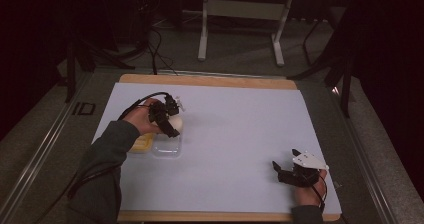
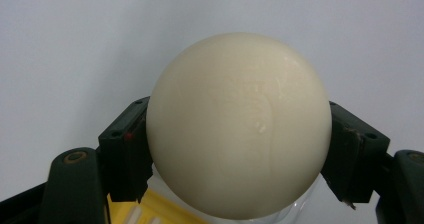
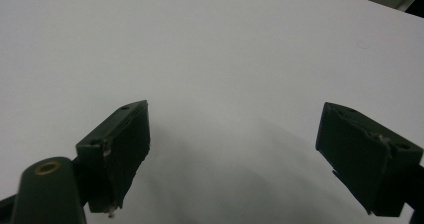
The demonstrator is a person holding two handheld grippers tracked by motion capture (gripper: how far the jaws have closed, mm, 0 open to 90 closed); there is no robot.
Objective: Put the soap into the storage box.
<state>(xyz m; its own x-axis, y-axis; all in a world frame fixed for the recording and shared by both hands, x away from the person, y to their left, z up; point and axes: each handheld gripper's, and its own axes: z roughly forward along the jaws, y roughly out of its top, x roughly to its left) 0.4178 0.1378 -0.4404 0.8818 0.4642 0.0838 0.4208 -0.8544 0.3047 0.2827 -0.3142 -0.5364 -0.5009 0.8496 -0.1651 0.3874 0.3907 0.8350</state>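
- My left gripper is clamped on the cream ball, held just above the clear tray beside the yellow tray
- Only the ball's smooth, curved sides are pinched; I judge it could squirt out and roll across the white mat
- My right gripper rests spread wide, holding nothing
- I read no writing on ball or trays
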